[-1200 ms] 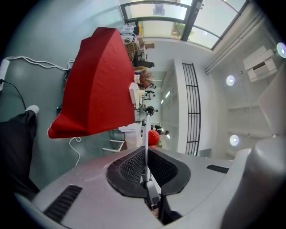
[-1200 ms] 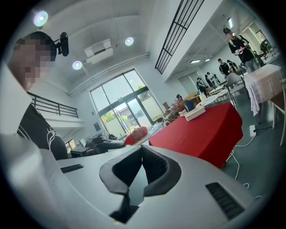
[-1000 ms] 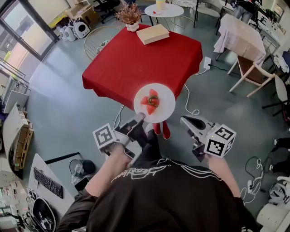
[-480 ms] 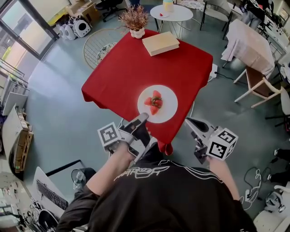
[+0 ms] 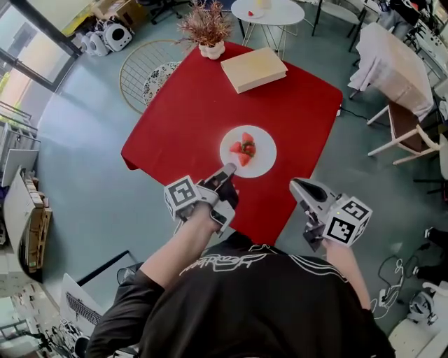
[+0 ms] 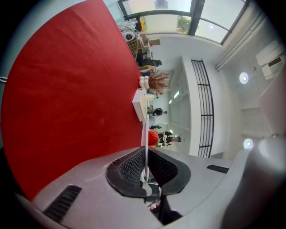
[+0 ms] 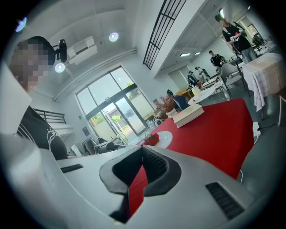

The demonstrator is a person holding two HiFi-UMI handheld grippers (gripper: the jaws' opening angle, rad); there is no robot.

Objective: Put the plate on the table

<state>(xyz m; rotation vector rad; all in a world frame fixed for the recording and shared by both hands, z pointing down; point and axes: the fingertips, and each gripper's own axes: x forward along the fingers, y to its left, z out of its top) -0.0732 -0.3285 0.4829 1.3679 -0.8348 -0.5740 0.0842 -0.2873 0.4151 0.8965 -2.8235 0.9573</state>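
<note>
A white plate (image 5: 262,162) carrying cut strawberries (image 5: 243,149) is over the near half of the red-clothed table (image 5: 203,105). My left gripper (image 5: 229,170) is shut on the plate's near rim. In the left gripper view the plate (image 6: 145,129) runs edge-on between the ribbed pads (image 6: 129,167), with a strawberry (image 6: 153,136) beyond. I cannot tell whether the plate touches the cloth. My right gripper (image 5: 297,185) hangs shut and empty off the table's near right edge. Its own view looks across the cloth to the plate (image 7: 164,138).
A thick closed book (image 5: 253,68) and a potted dried plant (image 5: 208,31) stand at the table's far end. Beyond are a small round white table (image 5: 267,10), a cloth-draped table (image 5: 392,59) with a wooden chair, and a round wire rack (image 5: 140,70) on the floor.
The left gripper has carried the plate forward from just off the table's near edge to well over the red cloth. The right gripper has come forward alongside, still empty.
</note>
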